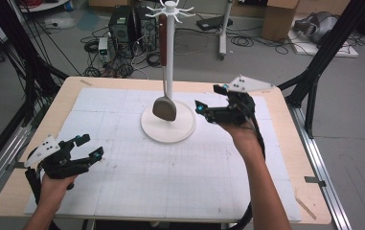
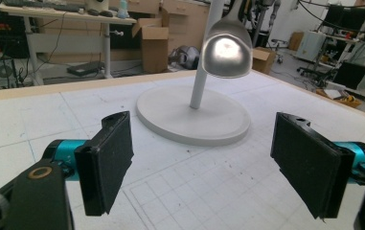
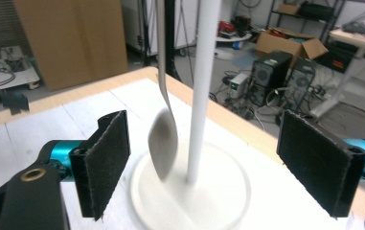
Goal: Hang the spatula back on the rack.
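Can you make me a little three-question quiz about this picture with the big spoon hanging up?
1. True or false: the spoon hangs from a hook on the white stand.
2. Which gripper is nearer the spoon: A) left gripper B) right gripper?
3. Fill in: the stand's round base sits on the ____.

Key:
1. True.
2. B.
3. Table.

Left gripper black-bodied, grey three-cornered plate dotted with dark screws, teal collars behind black rough-faced pads, brass-ringed hole on near bracket, right gripper same build, black cable trailing, forearms bare, no sleeves
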A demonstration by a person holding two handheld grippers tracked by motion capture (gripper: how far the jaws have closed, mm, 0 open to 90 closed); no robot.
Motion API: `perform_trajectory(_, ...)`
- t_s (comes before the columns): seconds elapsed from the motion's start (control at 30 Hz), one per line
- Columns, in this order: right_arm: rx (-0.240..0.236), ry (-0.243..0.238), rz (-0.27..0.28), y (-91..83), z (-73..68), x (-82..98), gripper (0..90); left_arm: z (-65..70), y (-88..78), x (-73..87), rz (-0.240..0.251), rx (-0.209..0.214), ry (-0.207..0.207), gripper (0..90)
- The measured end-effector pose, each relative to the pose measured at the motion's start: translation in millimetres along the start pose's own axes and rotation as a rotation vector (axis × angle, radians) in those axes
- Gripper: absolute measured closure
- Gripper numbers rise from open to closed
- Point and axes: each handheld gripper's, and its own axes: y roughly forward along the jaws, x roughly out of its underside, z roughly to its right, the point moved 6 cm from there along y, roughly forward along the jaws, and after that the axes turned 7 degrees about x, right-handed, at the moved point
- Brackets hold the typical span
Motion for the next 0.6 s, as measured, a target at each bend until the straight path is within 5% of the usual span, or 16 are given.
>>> perform_trajectory(0.33,0.102,-0.010,-0.031,-49.2,5.0,69.6,16.9,-3.2,0.8,1.9,-0.010,-0.012,0.007,22.7)
perform_trajectory(0.6,0.204,0.061,-0.036,-87.8,7.9,128.5,16.8,-3.9,1.2,3.4,-0.013,-0.020,0.007,22.7)
